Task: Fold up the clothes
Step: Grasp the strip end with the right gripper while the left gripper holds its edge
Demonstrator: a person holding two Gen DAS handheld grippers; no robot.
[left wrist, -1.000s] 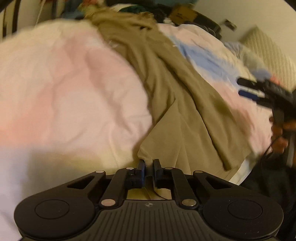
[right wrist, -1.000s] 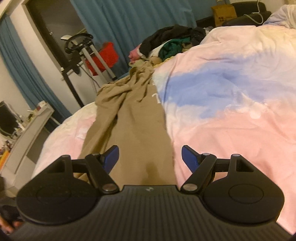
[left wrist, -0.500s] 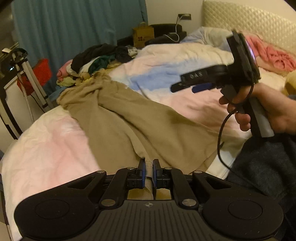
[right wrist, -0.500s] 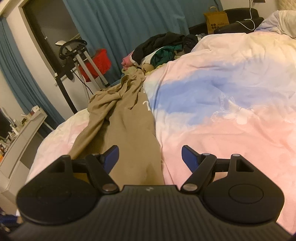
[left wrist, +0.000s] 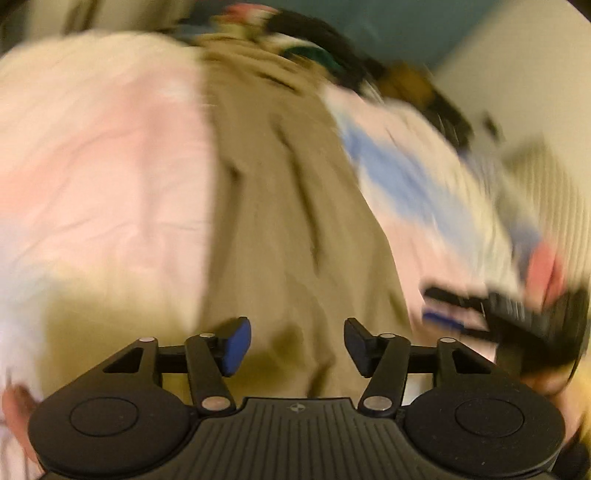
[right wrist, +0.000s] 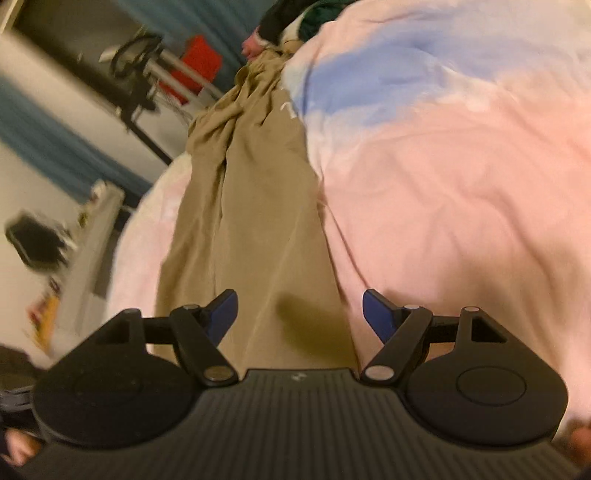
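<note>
A long tan garment lies stretched down the pink, white and blue duvet; it also shows in the right wrist view. My left gripper is open and empty, just above the garment's near end. My right gripper is open and empty over the garment's near end and right edge. The right gripper also appears blurred at the right of the left wrist view.
A heap of dark, green and pink clothes sits at the bed's far end. An exercise bike, a red box and blue curtains stand left of the bed. A white shelf is at the left.
My left gripper has opened and let go of the tan garment's edge, which now lies flat. Both views have swung and are blurred. The right gripper stayed open.
</note>
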